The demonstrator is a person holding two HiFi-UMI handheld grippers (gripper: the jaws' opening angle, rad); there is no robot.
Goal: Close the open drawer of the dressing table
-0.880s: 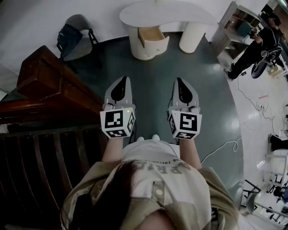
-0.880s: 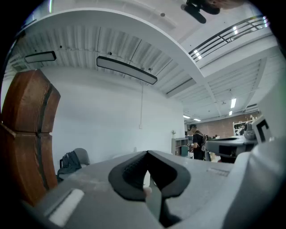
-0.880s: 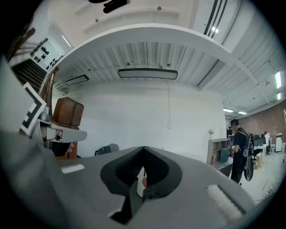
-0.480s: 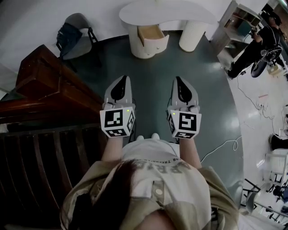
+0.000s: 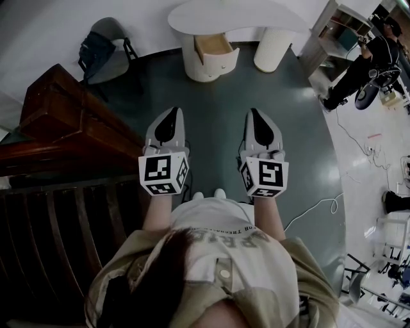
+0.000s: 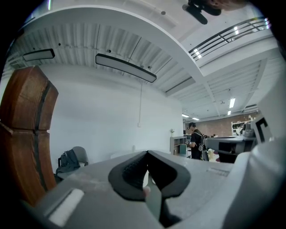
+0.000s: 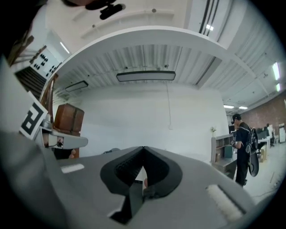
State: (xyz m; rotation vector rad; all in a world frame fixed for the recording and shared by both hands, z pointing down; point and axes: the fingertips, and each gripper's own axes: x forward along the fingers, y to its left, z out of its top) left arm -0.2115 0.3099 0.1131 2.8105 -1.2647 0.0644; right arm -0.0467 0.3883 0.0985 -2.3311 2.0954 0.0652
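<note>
The cream dressing table (image 5: 237,16) stands at the far end of the dark green floor, against the white wall. Its open drawer (image 5: 214,48) sticks out of the left pedestal, showing a wooden inside. My left gripper (image 5: 172,115) and right gripper (image 5: 254,117) are held side by side in front of the person's body, well short of the table. Both point level towards it, jaws shut with nothing between them. In the left gripper view the left gripper (image 6: 146,154) hides most of the table; the right gripper (image 7: 143,150) does the same in the right gripper view.
A dark wooden stair rail (image 5: 64,122) runs along my left. A grey chair with a dark bag (image 5: 102,48) stands left of the table. At the right are shelves (image 5: 333,32), a person in black (image 5: 365,57) and a white cable (image 5: 317,211) on the floor.
The dressing table has shifted slightly up and left in the head view. Both grippers keep their pose, shut.
</note>
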